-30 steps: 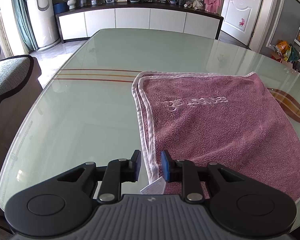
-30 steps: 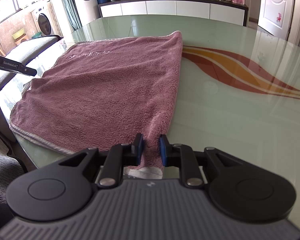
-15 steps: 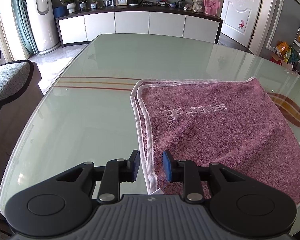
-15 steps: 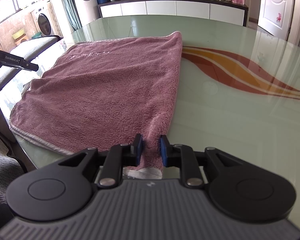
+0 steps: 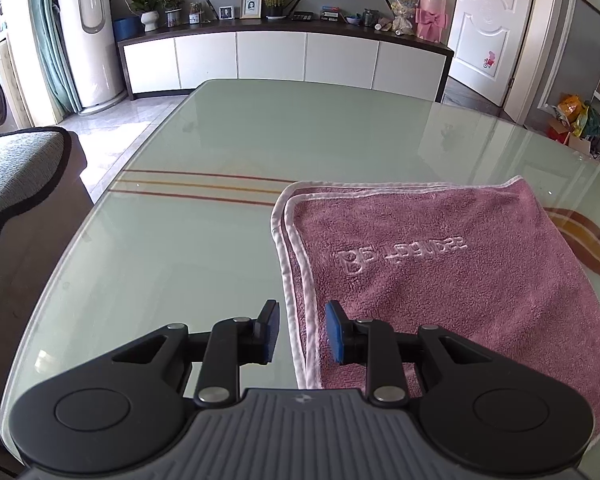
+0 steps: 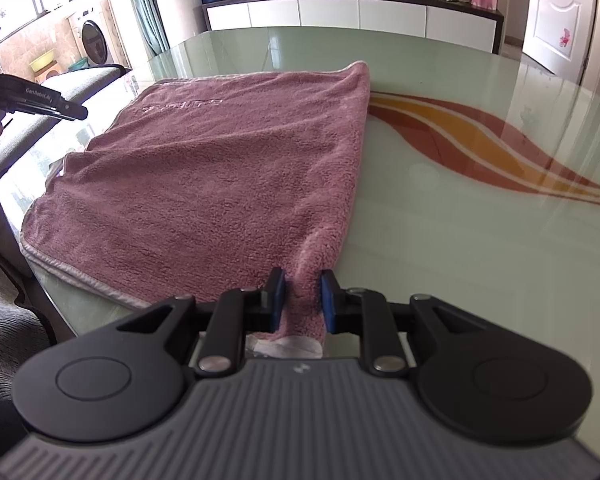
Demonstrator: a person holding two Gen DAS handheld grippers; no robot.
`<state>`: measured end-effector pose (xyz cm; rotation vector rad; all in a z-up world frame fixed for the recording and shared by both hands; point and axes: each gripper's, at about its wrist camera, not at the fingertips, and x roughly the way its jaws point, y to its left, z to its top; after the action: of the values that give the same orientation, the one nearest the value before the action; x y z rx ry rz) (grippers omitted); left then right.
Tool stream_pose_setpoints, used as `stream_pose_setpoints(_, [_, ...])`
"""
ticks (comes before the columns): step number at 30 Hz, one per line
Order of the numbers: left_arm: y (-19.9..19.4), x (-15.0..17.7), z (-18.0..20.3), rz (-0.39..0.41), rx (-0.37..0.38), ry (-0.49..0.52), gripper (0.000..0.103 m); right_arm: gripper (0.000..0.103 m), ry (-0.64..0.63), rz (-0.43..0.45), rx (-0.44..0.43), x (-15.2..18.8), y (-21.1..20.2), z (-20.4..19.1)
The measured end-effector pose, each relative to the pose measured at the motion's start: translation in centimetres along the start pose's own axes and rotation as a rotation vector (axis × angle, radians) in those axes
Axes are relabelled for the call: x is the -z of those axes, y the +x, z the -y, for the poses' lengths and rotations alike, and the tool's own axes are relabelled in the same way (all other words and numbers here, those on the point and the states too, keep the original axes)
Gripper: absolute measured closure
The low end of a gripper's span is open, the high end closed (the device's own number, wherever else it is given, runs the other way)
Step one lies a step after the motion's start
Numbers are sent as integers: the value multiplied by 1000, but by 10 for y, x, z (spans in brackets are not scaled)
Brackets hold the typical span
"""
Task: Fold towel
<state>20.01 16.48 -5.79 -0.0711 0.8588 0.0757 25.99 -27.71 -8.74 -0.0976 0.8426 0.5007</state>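
A pink towel [image 5: 440, 264] with white trim lies folded in two layers on the glass table [image 5: 260, 140], embossed lettering facing up. My left gripper [image 5: 302, 330] is open and holds nothing; the towel's left hem runs below the gap between its fingers. In the right wrist view the towel [image 6: 220, 160] spreads to the left and away. My right gripper [image 6: 303, 296] is shut on the towel's near right corner, which bunches up between the blue pads. The left gripper [image 6: 72, 112] shows at the far left of that view, above the towel's left side.
The table [image 6: 460, 240] has red and orange stripes to the right of the towel. A grey sofa [image 5: 16, 184] stands off the table's left edge. A white sideboard [image 5: 284, 60] and a door [image 5: 488, 36] lie beyond the far end.
My left gripper has lifted and drawn back from the towel's left hem, its fingers slightly wider apart. The right gripper has kept its hold on the corner and not moved.
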Motion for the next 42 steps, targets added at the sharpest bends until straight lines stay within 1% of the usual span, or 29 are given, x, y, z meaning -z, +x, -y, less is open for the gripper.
stream_pose_setpoints(2, [1, -1, 0, 0, -1, 3, 74, 83, 3, 0, 3, 0, 0, -1])
stream_pose_setpoints(4, [2, -2, -1, 2, 0, 4, 74, 78, -1, -3, 15, -2, 1, -2])
stream_pose_setpoints(8, [5, -7, -6, 2, -11, 2, 71, 76, -16, 12, 19, -7, 0, -5])
stream_pose_setpoints(15, [21, -19, -18, 1, -41, -9, 71, 75, -46, 47, 15, -17, 0, -12])
stream_pose_setpoints(20, [35, -32, -18, 18, -41, 39, 71, 74, -62, 65, 6, -25, 1, -16])
stream_pose_setpoints(25, [56, -49, -9, 31, 9, 72, 71, 74, -110, 89, -1, -32, 3, -24])
stream_pose_setpoints(29, [81, -60, 4, 33, -23, 141, 71, 74, -131, 95, -30, -38, 5, -29])
stream_pose_setpoints(31, [94, -63, 6, 25, -46, 156, 71, 74, -144, 94, -39, -41, 8, -32])
stream_pose_setpoints(32, [97, -63, 5, 21, -45, 157, 71, 74, -146, 93, -41, -42, 9, -33])
stream_pose_setpoints(34, [103, -63, 4, 13, -35, 152, 73, 74, -153, 95, -51, -44, 12, -35])
stream_pose_setpoints(36, [107, -62, 5, 13, -25, 150, 79, 74, -156, 101, -65, -47, 14, -36])
stream_pose_setpoints(39, [109, -61, 6, 20, -26, 156, 81, 74, -161, 100, -73, -51, 18, -37])
stream_pose_setpoints(42, [112, -61, 5, 22, -27, 160, 82, 74, -175, 99, -84, -56, 24, -40])
